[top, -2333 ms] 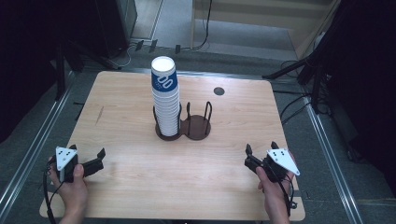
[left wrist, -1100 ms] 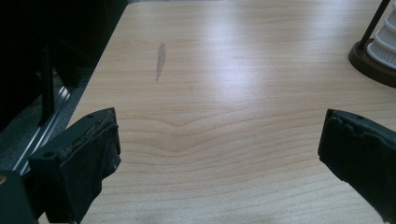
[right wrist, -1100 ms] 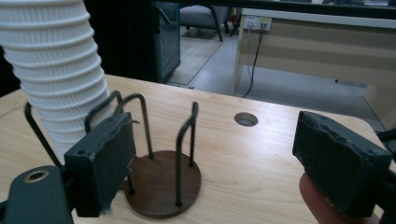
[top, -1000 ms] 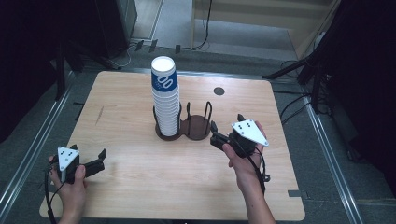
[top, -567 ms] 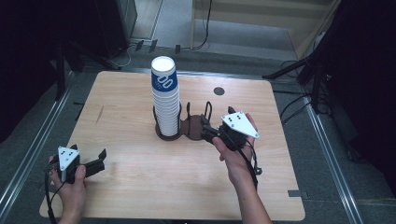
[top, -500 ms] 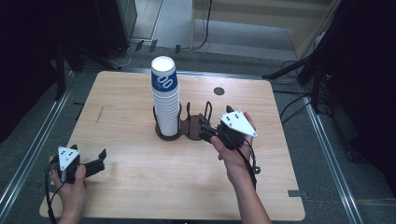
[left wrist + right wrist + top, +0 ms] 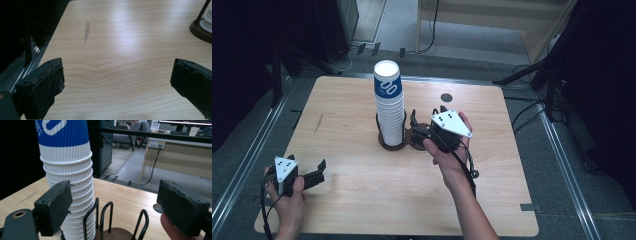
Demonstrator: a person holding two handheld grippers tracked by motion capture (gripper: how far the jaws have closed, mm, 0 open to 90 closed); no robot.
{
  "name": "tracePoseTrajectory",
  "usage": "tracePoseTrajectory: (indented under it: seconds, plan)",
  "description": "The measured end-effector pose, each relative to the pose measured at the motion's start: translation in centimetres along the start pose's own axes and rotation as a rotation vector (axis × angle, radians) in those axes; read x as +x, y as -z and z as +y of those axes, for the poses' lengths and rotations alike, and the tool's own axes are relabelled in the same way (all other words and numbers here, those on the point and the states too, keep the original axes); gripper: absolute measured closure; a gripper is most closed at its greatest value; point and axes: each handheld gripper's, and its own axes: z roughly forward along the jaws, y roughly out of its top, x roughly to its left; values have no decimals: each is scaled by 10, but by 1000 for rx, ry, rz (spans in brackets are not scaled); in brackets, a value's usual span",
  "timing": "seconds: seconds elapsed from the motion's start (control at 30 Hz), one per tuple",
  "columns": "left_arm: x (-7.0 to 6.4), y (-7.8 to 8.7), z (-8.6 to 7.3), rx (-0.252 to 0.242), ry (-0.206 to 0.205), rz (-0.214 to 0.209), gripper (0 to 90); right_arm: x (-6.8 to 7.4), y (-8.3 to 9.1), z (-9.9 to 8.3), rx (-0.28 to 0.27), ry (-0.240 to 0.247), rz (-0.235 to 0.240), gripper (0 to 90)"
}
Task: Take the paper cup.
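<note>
**At the cup rack: right gripper closing in on the stack**

Above the table, the high view shows 1 pale wooden table (image 7: 362, 200) with 1 tall stack of white ribbed paper cups, the top one banded blue (image 7: 390, 107), standing in the left ring of 1 dark wire two-ring holder (image 7: 412, 140). The right gripper (image 7: 418, 131) sits at the empty ring, just beside the stack. The left gripper (image 7: 314, 175) rests near the table's front left corner, well apart.

Left gripper view: jaws wide apart over bare wood; the holder's base (image 7: 201, 28) shows at far right.

Right gripper view: jaws spread, nothing between them, the cup stack (image 7: 68, 182) close ahead to the left above the wire loops (image 7: 105, 220). Likely step: reaching for a cup. Next, the jaws must shift left to straddle the stack before closing.
</note>
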Motion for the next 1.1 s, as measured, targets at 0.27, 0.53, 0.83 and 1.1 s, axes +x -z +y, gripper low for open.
tracePoseTrajectory:
  seconds: [0.27, 0.53, 0.83, 1.1]
  plan:
    - [0, 0, 0, -4, 4, 9, 0, 9, -9, 8, -14, -33, 50, 129]
    - [0, 0, 0, -3, 6, 8, 0, 20, -20, 13, -24, -32, 67, 129]
    - [0, 0, 0, 2, 6, 6, 0, 29, -33, 18, -40, -51, 104, 123]
    - [0, -1, 0, 5, 8, 5, 0, 33, -46, 24, -41, -65, 110, 117]
